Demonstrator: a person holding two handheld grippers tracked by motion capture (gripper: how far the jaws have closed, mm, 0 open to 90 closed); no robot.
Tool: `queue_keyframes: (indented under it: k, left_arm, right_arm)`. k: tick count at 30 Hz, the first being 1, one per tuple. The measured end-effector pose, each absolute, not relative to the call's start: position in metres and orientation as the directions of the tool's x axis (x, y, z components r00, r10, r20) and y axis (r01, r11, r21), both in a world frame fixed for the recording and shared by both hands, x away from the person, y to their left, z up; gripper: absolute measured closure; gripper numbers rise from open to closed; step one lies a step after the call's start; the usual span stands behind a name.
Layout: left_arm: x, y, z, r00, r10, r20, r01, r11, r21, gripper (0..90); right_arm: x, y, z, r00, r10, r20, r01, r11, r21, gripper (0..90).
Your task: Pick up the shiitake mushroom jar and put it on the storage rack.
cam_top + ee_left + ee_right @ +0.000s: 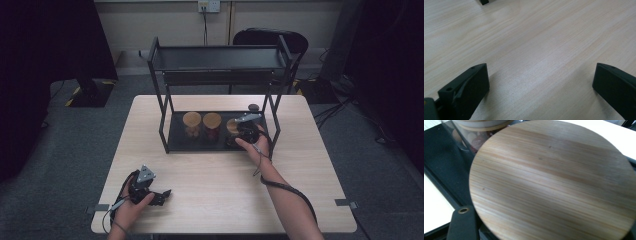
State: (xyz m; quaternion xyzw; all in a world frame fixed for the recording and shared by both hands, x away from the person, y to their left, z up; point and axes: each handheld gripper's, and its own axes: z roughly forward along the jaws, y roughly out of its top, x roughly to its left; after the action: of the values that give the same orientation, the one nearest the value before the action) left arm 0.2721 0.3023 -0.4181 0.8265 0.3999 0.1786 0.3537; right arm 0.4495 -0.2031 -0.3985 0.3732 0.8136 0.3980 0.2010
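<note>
Three jars with round wooden lids stand in a row on the lower shelf (pixel 175 137) of a black two-tier rack (pixel 162 100). My right gripper (pixel 239 134) reaches in at the rightmost jar (pixel 231 125) and is shut on it. In the right gripper view that jar's lid (pixel 554 180) looms close, with one black finger (pixel 464 225) against its lower left side. The other finger is hidden. My left gripper (pixel 162 195) lies on the table near the front left, jaws open (pixel 540 75) with bare wood between them.
The middle jar (pixel 212 120) and left jar (pixel 192 120) stand close beside the held one; the middle jar (pixel 474 135) holds pale and reddish pieces. A small dark round thing (pixel 253 107) lies behind the rack's right posts. The rack's upper shelf (pixel 217 57) overhangs the jars.
</note>
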Motion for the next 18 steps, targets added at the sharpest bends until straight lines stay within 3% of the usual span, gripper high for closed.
queue_keyframes:
  k: [18]
  left_arm:
    - [0.2721, 0.3024, -0.4181, 0.617, 0.787, 0.012, 0.535, -0.430, 0.727, 0.4]
  right_arm:
    - [0.4556, -0.1990, -0.4004, -0.643, 0.765, -0.041, 0.435, 0.408, 0.803, 25.4]
